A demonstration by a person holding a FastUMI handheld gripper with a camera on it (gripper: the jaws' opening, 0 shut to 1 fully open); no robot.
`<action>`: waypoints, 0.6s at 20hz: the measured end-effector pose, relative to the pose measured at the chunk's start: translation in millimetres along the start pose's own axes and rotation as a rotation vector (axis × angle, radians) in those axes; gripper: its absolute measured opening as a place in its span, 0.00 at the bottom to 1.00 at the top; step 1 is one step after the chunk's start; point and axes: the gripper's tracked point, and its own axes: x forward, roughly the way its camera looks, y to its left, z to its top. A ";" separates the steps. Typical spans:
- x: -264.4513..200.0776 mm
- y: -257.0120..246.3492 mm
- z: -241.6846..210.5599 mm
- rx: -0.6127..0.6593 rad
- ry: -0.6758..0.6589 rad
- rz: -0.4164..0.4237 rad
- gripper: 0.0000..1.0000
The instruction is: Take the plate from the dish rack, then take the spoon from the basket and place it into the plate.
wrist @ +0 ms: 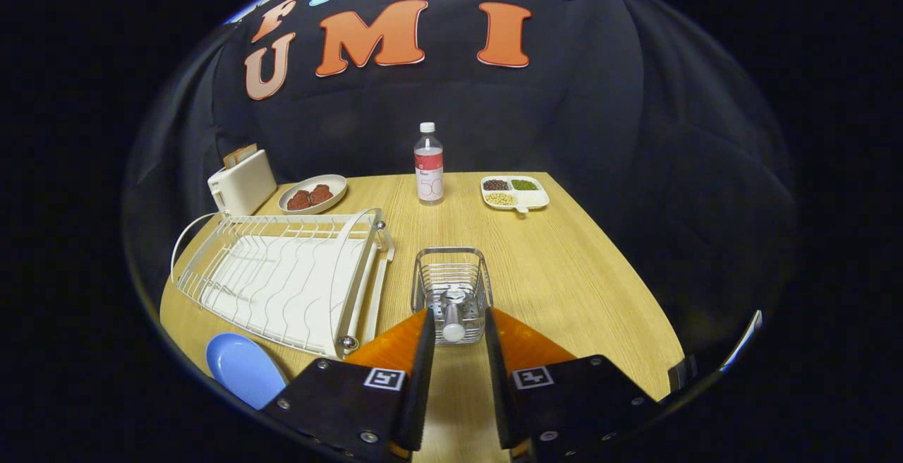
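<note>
Table (564, 265): light wood-grain top carrying everything listed here.
Dish rack (282, 276): white wire rack over a white drip tray, along the table's left side; its slots hold no plate.
Gripper (455, 325): fingers spread apart, pinching nothing, tips on either side of the basket's near wall.
Toaster (242, 182): white, at the far left corner, a slice standing in its slot.
Plate (243, 368): blue, flat on the table at the near left edge, just beside the rack's near corner.
Basket (451, 292): small wire basket mid-table, right of the rack, just ahead of the fingers.
Oval dish (312, 193): white, with two brown pieces of food, beside the toaster.
Divided tray (515, 193): white, holding dark, green and pale beans, near the far right corner.
Bottle (429, 164): clear, white cap, red label, upright at the far edge.
Spoon (453, 318): pale handle standing up in the basket, between the fingertips, untouched.
</note>
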 end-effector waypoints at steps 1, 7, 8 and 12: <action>1.9 -0.3 0.7 0.000 -0.001 0.009 0.36; -3.6 -7.5 8.1 0.024 -0.018 0.027 0.08; -8.5 -8.1 11.5 0.033 -0.028 0.026 0.08; -35.2 -11.6 29.4 0.061 -0.073 0.008 0.08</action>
